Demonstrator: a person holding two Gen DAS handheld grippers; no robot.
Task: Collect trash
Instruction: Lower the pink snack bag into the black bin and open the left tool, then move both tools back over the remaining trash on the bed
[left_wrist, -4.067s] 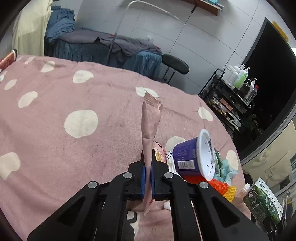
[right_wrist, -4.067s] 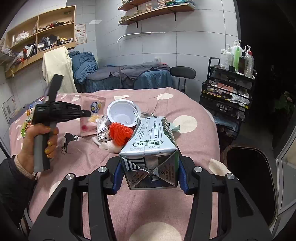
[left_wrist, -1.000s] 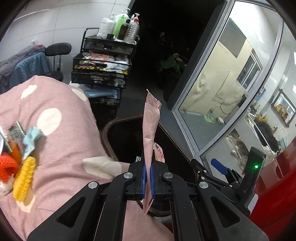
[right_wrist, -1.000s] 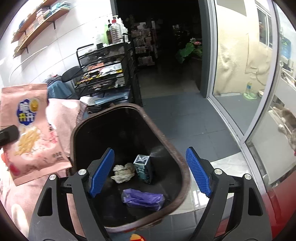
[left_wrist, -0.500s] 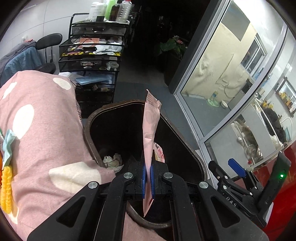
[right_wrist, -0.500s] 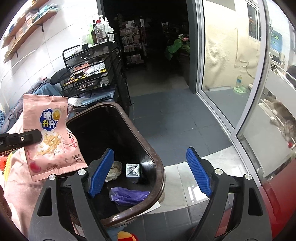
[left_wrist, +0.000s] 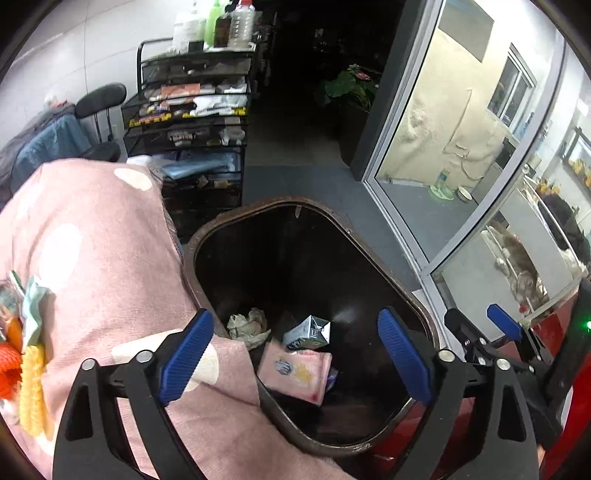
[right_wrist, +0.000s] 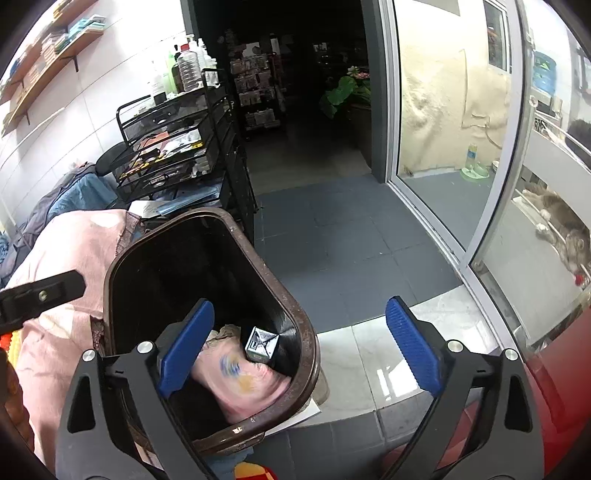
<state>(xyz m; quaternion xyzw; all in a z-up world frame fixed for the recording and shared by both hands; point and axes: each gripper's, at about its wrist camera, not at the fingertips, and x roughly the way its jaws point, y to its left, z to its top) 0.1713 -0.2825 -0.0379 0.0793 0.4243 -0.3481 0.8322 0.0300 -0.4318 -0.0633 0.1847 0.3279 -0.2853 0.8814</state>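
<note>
Half a second ago the left tongs (left_wrist: 295, 354) were pinching the pink snack bag (left_wrist: 293, 371) upright over the bin (left_wrist: 332, 218); now their jaws have just been opening wide, nothing is between them, and the bag is lying inside the bin. It is resting flat near the bottom, touching the small milk carton (left_wrist: 308, 332) and just beside a crumpled paper ball (left_wrist: 247, 325). From the right wrist view the bag (right_wrist: 240, 384) is looking blurred, so it may be not fully at rest; the carton (right_wrist: 262, 343) is sitting just behind it.

Right tongs (right_wrist: 299, 350) are also standing wide open and empty, and their jaws have just been opening a little more; they are hanging over the near rim of the bin (right_wrist: 303, 332), partly above the tiled floor (right_wrist: 351, 236).

Beside the bin, the table with the pink dotted cloth (left_wrist: 96, 258) is touching its rim. On the cloth's left edge some trash is waiting: a yellow mesh piece (left_wrist: 31, 387) and an orange one (left_wrist: 9, 369). A black wire cart (left_wrist: 192, 122) is standing behind.
</note>
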